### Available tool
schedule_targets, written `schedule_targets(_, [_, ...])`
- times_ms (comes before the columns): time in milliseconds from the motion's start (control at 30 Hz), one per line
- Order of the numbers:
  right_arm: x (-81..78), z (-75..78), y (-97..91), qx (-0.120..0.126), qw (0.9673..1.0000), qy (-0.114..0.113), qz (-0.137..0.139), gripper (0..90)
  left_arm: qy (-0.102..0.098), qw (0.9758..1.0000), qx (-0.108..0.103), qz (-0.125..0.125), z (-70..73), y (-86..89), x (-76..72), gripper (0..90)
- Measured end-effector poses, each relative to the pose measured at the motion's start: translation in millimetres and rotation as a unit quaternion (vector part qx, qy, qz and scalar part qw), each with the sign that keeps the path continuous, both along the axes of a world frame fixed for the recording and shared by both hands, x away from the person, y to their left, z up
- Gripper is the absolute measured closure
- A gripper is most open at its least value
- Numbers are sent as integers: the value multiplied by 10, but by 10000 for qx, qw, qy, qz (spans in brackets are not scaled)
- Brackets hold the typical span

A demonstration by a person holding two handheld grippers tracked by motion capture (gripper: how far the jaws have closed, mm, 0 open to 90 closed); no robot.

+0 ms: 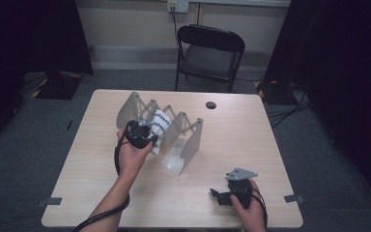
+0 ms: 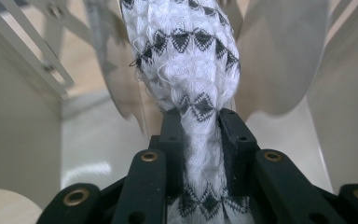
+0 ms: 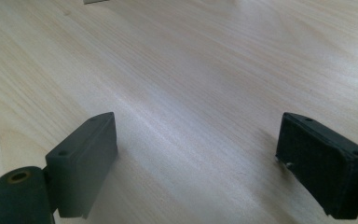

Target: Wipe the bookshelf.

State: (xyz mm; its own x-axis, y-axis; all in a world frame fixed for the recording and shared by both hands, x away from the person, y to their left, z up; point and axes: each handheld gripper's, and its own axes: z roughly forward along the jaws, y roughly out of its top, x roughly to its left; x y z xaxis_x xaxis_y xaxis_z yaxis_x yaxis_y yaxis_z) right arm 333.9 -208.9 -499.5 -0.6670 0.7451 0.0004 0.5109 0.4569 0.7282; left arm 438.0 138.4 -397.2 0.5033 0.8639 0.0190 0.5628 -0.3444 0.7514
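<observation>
Hold the cloth (image 2: 186, 56) steady: white with black diamonds, bunched and pinched between the left gripper's (image 2: 200, 128) fingers (image 2: 172, 135), hanging among the plates of the folding rack (image 1: 186, 140) at the table's (image 1: 251, 145) middle. Lift slowly, straight up (thin plates look easy to snag or tip). Keep the right gripper (image 3: 196, 163) parked near the front edge, fingers wide apart on nothing. Count: one cloth, one rack, two grippers, one chair (image 1: 210, 55).

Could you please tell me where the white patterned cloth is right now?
The white patterned cloth is left of the table's centre in the high view, pinched in the left gripper among the plates of the grey folding rack.
</observation>
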Motion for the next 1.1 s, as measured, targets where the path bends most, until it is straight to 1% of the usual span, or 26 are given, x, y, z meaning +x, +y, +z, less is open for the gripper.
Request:
schedule_targets(67, [1,-1,0,4,10000,-13,4,117,-79,10000,-51,23,101,6,16,736])
schedule_targets(133, [0,-1,0,3,10000,-6,-3,117,-187,9998,12,7,200,6,29,737])
schedule_targets(200, [1,0,0,3,10000,1,-1,117,-264,9996,13,27,279,7,45,737])
schedule_targets(267, [1,0,0,4,10000,1,0,117,-303,9995,10,35,323,13,64,737])
schedule_targets(300, [1,0,0,4,10000,1,1,117,-304,9995,-16,78,324,14,72,736])
schedule_targets(333, [1,0,0,3,10000,1,0,117,-275,9996,37,55,317,22,79,736])
schedule_targets(500, [1,0,0,4,10000,1,0,117,-177,9997,126,80,147,30,86,736])
schedule_targets(567, [0,-1,1,3,10000,-6,-3,117,-78,9999,115,94,72,32,83,736])
schedule_targets(667, [0,0,1,3,10000,1,-2,117,12,9999,77,110,-38,35,75,736])
schedule_targets(733, [0,-1,1,5,10000,-6,-6,117,35,9999,47,153,-104,36,68,736])
schedule_targets(800, [0,-1,1,3,10000,-6,-5,117,115,9998,73,136,-159,43,64,736])
schedule_targets(867, [0,-1,1,2,10000,-6,-5,117,155,9997,26,169,-220,43,60,736])
schedule_targets(1000, [0,0,1,1,10000,1,-2,117,276,9994,67,181,-329,46,56,736])
schedule_targets(1100, [0,-1,1,4,10000,-7,-6,117,369,9991,30,224,-425,47,53,736])
